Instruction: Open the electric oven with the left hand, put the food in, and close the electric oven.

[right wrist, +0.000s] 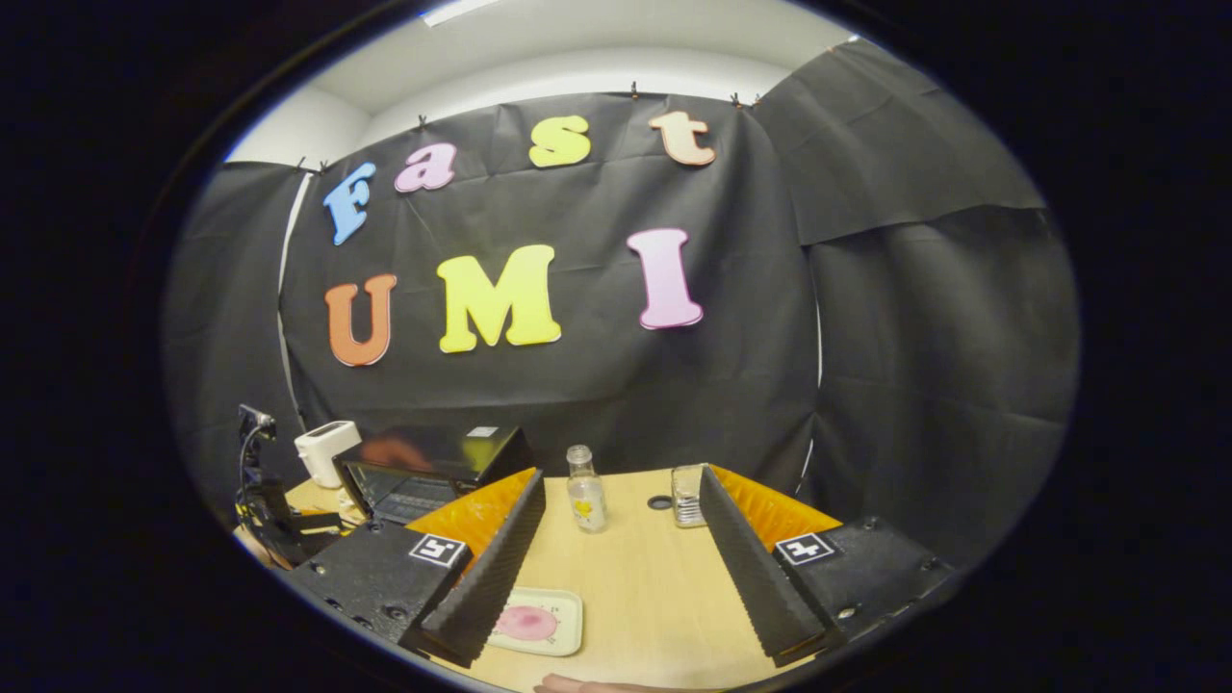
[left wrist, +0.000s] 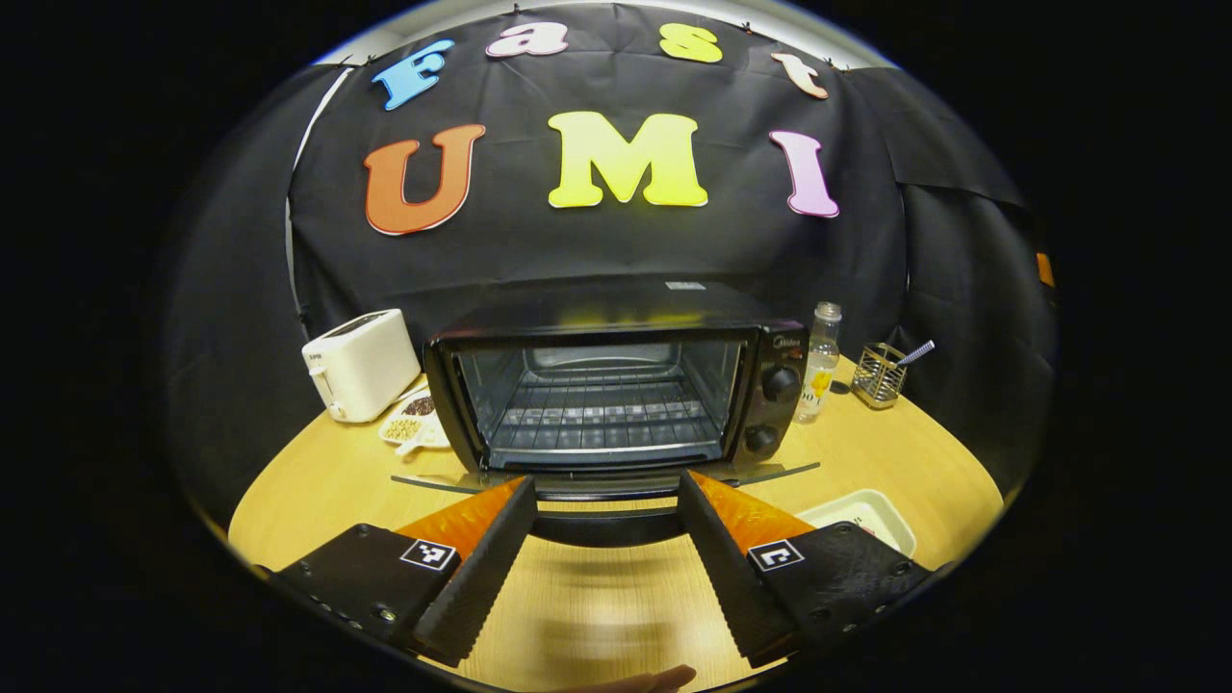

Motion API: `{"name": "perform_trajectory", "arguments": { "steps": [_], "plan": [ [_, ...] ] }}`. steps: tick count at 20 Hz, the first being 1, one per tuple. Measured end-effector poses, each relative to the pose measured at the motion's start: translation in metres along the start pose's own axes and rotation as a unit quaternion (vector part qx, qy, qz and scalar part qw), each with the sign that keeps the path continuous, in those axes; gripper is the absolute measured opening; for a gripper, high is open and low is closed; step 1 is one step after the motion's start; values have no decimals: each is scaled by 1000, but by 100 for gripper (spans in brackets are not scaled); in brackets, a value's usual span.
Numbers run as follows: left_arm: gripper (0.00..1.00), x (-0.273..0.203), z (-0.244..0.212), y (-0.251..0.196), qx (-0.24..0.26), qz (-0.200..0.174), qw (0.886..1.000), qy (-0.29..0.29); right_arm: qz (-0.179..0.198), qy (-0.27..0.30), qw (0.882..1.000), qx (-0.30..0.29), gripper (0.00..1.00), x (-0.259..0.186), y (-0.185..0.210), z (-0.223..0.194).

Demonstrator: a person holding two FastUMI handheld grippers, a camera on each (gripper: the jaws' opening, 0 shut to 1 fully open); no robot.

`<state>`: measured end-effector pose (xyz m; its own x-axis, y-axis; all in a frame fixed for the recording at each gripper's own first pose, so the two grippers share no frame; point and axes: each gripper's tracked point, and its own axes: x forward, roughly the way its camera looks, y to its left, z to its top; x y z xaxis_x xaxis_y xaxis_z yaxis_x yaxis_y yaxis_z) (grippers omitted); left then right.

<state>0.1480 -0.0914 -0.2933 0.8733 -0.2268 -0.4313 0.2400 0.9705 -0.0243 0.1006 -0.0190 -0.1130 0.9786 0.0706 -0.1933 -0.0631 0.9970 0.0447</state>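
Observation:
The black electric oven point(left wrist: 616, 385) stands in the middle of the left gripper view with its glass door point(left wrist: 597, 478) folded down flat and the wire rack point(left wrist: 602, 414) bare. My left gripper point(left wrist: 606, 486) is open, and the door handle point(left wrist: 606, 527) lies in the gap between its fingers. In the right gripper view, a white tray with pink food point(right wrist: 534, 621) rests on the table beside my open right gripper point(right wrist: 621, 476), low by its left finger. The same tray point(left wrist: 861, 515) appears right of the oven door. The oven point(right wrist: 423, 472) is off to the left there.
A white toaster point(left wrist: 361, 364) and a dish of beans point(left wrist: 409, 423) sit left of the oven. A clear bottle point(left wrist: 820, 364) and a wire holder point(left wrist: 879, 375) stand to its right. The wooden table point(left wrist: 597, 606) is round-edged, with black cloth walls behind.

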Motion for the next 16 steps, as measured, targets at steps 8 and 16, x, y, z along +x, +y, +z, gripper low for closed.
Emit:
{"name": "perform_trajectory", "arguments": {
  "steps": [8,16],
  "plan": [
    [94,-5,-76,-6,7,-1,999,38,-6,23,1000,3,99,9,-1,-21],
    [94,-2,-99,-4,1,6,998,61,-13,43,999,-7,99,19,1,-34]
  ]
}}
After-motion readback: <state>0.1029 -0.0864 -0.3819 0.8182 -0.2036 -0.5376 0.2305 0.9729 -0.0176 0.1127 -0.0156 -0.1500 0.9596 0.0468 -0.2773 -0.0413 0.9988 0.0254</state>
